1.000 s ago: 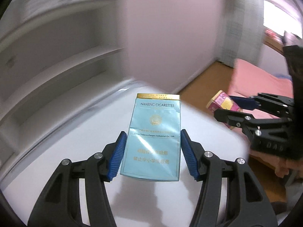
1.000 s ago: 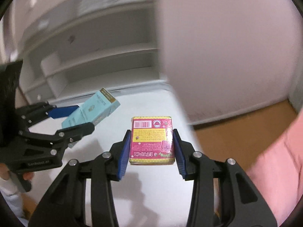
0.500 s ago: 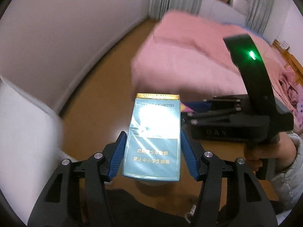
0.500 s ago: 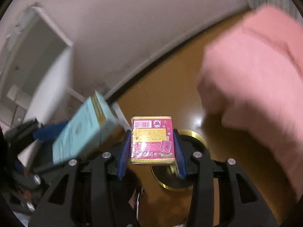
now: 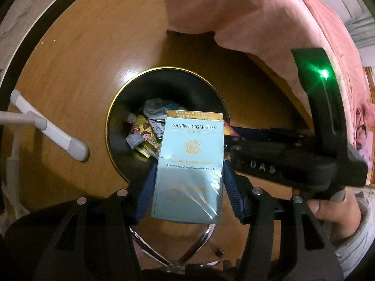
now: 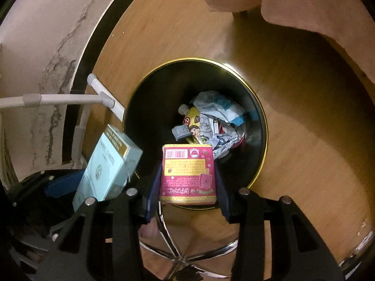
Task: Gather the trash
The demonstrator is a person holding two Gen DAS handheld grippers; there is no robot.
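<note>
Over a black gold-rimmed bin on the wood floor, the left gripper clamps a pale blue cigarette pack, the right gripper a pink carton; centre both above the opening before releasing.

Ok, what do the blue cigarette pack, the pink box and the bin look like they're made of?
Cigarette pack: printed card under clear film; wrinkled glare on its lower half. Pink box: glossy printed card, with barcode and creased edges. Bin: dark, shiny wall with gold rim, likely metal, possibly plastic.
</note>
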